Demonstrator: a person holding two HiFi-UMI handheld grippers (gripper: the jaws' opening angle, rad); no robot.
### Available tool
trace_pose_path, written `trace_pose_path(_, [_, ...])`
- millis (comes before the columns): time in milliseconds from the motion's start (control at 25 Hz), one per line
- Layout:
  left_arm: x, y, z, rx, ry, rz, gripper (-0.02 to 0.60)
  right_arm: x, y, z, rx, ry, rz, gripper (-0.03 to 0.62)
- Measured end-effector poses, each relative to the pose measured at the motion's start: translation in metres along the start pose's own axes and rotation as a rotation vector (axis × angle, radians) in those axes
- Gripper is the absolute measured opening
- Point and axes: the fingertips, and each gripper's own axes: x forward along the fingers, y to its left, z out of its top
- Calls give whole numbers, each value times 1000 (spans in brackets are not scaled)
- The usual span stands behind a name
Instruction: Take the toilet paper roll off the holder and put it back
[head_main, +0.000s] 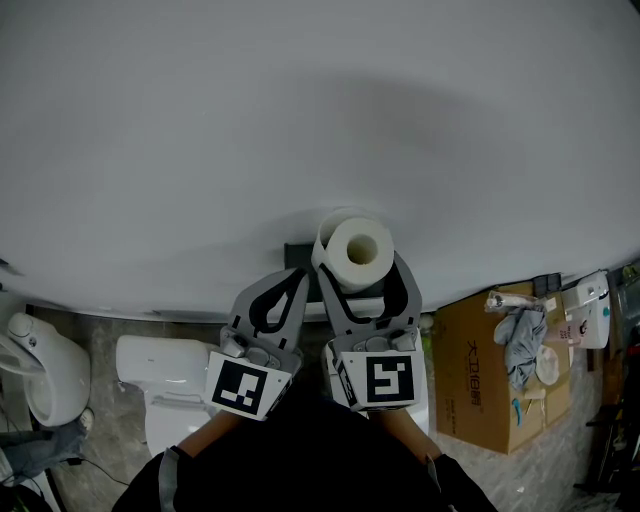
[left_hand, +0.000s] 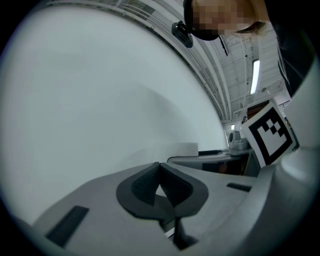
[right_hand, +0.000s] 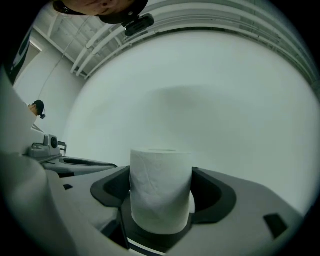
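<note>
The white toilet paper roll stands with its hollow core facing up, close to the white wall. My right gripper is shut on the roll, one dark pad on each side of it. In the right gripper view the roll fills the gap between the jaws. A dark piece of the holder shows on the wall just left of the roll; the rest of it is hidden. My left gripper hangs beside the right one, shut and empty, its pads pressed together.
A white toilet stands on the grey floor at lower left, with another white fixture at the far left. An open cardboard box holding cloth and small items sits at the right. The right gripper's marker cube shows beside the left gripper.
</note>
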Motion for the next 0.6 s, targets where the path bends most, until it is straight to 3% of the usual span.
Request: trace_pose_path(600, [5,-22,4,7,-5,-56,6,-27,-32,13,1,-39,-125,359])
